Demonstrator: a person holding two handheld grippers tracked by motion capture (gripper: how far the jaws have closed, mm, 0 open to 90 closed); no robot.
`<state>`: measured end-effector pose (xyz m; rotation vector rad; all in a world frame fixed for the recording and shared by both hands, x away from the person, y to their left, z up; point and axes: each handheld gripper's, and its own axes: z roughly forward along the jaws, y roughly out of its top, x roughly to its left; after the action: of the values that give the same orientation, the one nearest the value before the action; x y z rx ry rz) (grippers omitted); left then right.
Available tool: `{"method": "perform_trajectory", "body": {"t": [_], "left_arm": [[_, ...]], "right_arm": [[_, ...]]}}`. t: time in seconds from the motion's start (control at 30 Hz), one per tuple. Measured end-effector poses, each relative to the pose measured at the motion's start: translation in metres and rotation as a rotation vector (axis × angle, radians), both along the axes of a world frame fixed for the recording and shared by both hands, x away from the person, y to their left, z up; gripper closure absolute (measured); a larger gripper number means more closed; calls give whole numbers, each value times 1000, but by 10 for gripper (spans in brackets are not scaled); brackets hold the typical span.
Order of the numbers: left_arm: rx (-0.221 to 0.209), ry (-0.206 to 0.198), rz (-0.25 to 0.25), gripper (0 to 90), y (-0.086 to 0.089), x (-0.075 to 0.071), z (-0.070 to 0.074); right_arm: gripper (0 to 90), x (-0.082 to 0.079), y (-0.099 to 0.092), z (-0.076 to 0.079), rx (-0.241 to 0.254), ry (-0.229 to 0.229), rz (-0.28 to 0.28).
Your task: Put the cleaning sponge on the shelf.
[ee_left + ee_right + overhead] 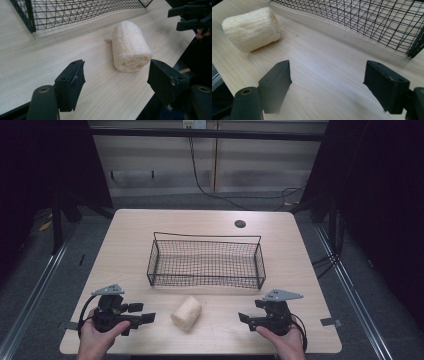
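A pale loofah sponge (186,313) lies on its side on the wooden table (200,222), just in front of a black wire basket (206,261). My left gripper (145,313) rests at the table's front left, jaws open and pointing right toward the loofah (130,47), with nothing between them. My right gripper (244,319) rests at the front right, jaws open and empty, pointing left; in its view the loofah (252,27) lies ahead at the upper left. The right gripper (192,17) also appears far off in the left gripper view.
The basket (367,22) is empty and stands mid-table, its handle rail at the back. A round cable hole (240,224) sits near the table's far edge. Dark curtains flank both sides, and cables run along the floor behind the table.
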<state>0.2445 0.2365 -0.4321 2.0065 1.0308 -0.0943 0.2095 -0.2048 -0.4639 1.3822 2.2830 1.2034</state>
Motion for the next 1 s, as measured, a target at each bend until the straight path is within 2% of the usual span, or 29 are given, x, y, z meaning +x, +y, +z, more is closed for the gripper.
{"method": "perform_trajectory", "body": {"t": [0.07,0.1,0.27,0.4,0.43,0.53,0.73,0.9,1.0], "left_arm": [[12,2,-17,292,-5,0,4],[5,0,-21,285,-7,-1,5],[9,0,-68,288,-19,-1,14],[51,-9,-91,298,-27,-1,23],[62,0,-91,298,-29,-1,25],[79,-12,-94,293,-31,-1,29],[145,5,-115,286,-41,7,38],[211,23,-77,268,-51,15,43],[253,42,-93,265,-58,20,45]], "right_arm": [[212,-1,1,1,16,4,-1],[211,-1,1,1,25,8,5],[212,-1,4,3,28,18,7],[211,-1,4,4,26,7,6],[211,-1,4,4,26,6,5],[211,-1,4,5,8,16,10],[212,-2,2,6,12,15,17],[211,-2,3,5,10,31,19],[201,-1,3,5,20,32,19]]}}
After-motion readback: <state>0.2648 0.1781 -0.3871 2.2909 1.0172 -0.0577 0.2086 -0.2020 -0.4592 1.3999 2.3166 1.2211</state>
